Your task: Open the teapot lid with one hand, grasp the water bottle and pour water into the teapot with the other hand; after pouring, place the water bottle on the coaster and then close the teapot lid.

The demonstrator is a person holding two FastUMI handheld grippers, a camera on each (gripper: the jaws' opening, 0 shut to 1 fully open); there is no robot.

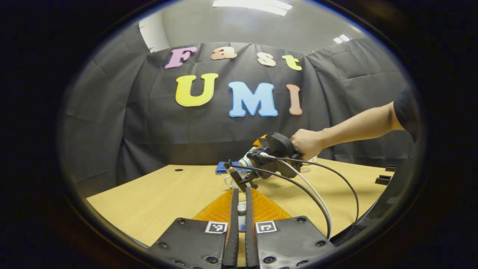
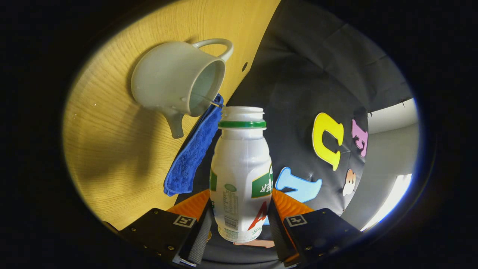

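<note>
A: Wooden table, black cloth wall behind. Where's the teapot?

B: On the table, lid off, its open mouth facing the bottle. In the right gripper view the whole scene is rolled over, which means the right gripper is tipped on its side with the bottle in it.

A: Clamped?

B: Yes, both fingers press the bottle's lower body. Its cap is off, and the neck points along the gripper toward the teapot's rim. A thin thread of water seems to run from the bottle's lip into the opening.

A: So the pour turns on that line?

B: I'd say so. The bottle's long axis runs from the gripper up to the mouth, and the lip sits just beside the pot's rim, slightly off to one side. A blue cloth lies past the pot.

A: And the left gripper?

B: Fingers drawn nearly together around something small and pale, likely the lid, though I can't be sure. It is held nearer than the pot, over an orange ribbed mat, probably the coaster. The hand holding the right gripper reaches in farther off.
</note>
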